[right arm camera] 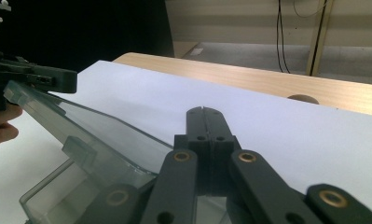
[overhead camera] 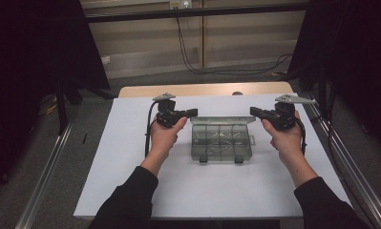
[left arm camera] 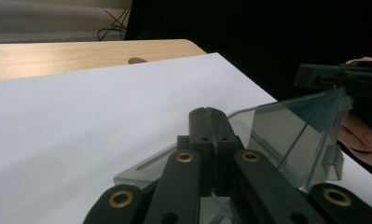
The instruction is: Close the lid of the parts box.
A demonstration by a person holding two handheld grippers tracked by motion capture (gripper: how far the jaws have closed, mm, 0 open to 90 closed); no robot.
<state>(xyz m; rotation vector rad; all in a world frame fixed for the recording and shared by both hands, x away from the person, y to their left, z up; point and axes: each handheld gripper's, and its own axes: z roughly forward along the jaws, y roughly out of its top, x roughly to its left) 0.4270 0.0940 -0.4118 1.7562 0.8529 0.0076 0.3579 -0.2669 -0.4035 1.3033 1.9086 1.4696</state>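
A clear smoky plastic box [overhead camera: 221,141] (compartments with small metal bits) lies mid-sheet, its lid [left arm camera: 295,130] tilted up open.

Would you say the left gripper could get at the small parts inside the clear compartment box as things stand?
Probably yes. The box's lid is tilted up and open, so the compartments lie uncovered. The left gripper sits at the lid's left corner with its jaws shut; it would have to open them first.
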